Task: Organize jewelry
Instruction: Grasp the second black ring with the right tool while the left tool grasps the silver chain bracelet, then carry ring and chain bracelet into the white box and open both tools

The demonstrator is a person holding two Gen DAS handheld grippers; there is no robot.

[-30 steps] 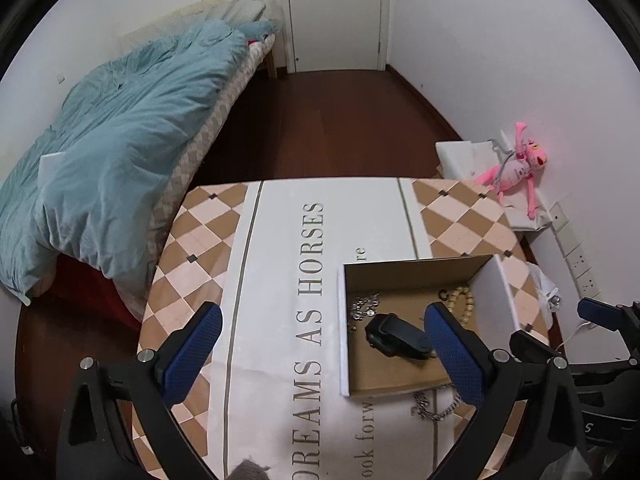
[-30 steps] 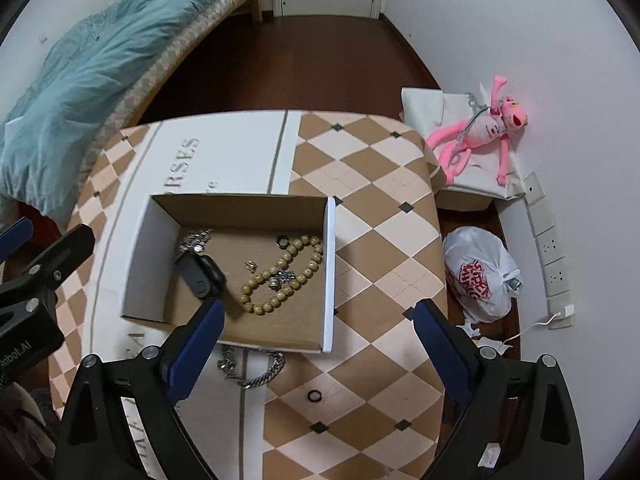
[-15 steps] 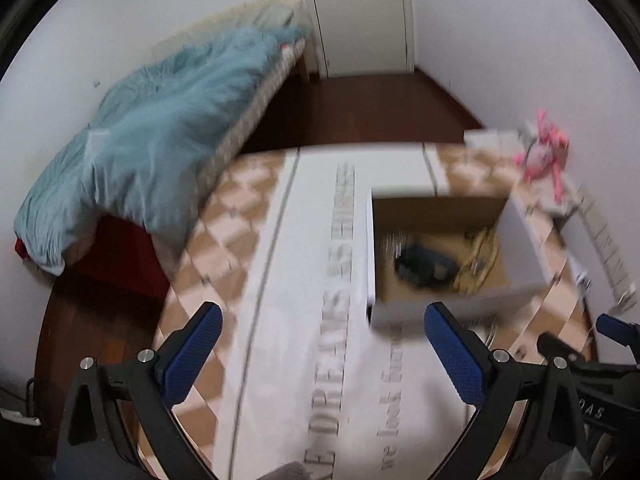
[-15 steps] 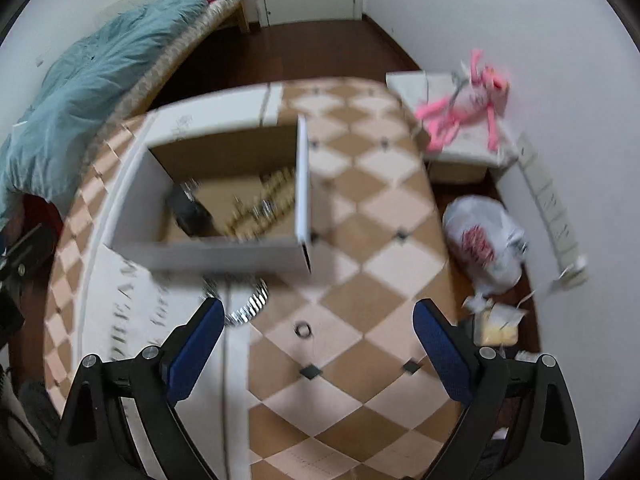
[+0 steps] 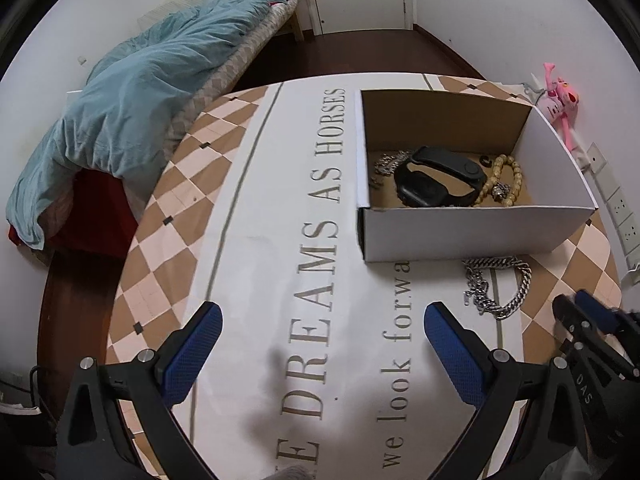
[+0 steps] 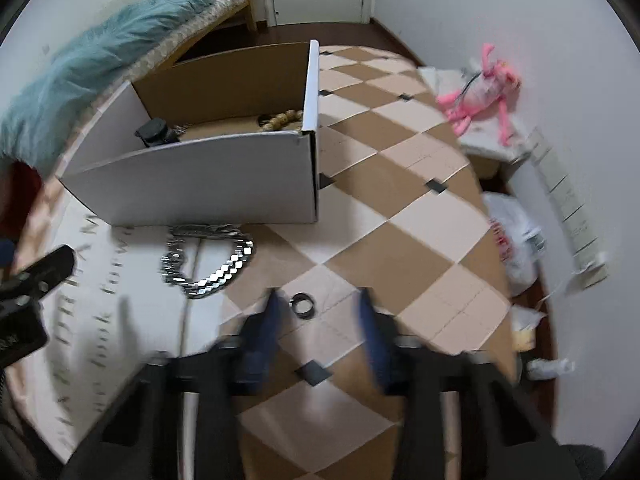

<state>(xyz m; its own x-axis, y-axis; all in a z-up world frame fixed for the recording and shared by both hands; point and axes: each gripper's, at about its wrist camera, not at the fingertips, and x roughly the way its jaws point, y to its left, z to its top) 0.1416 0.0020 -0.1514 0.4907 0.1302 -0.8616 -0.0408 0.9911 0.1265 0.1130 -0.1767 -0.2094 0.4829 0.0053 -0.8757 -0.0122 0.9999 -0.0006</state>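
Right gripper [image 6: 316, 312] fingers apart, straddling ring [image 6: 302, 305] on bench [image 6: 400, 216], near chain [image 6: 208, 264] and box [image 6: 200, 184]. You: lower flat, center ring, close gently. Left gripper [image 5: 320, 344] spread wide, idle.

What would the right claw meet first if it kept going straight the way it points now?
Most likely the small dark metal ring on the checkered tablecloth, lying just ahead between the right claw fingers, nearer the left one. Motion blur makes depth uncertain.
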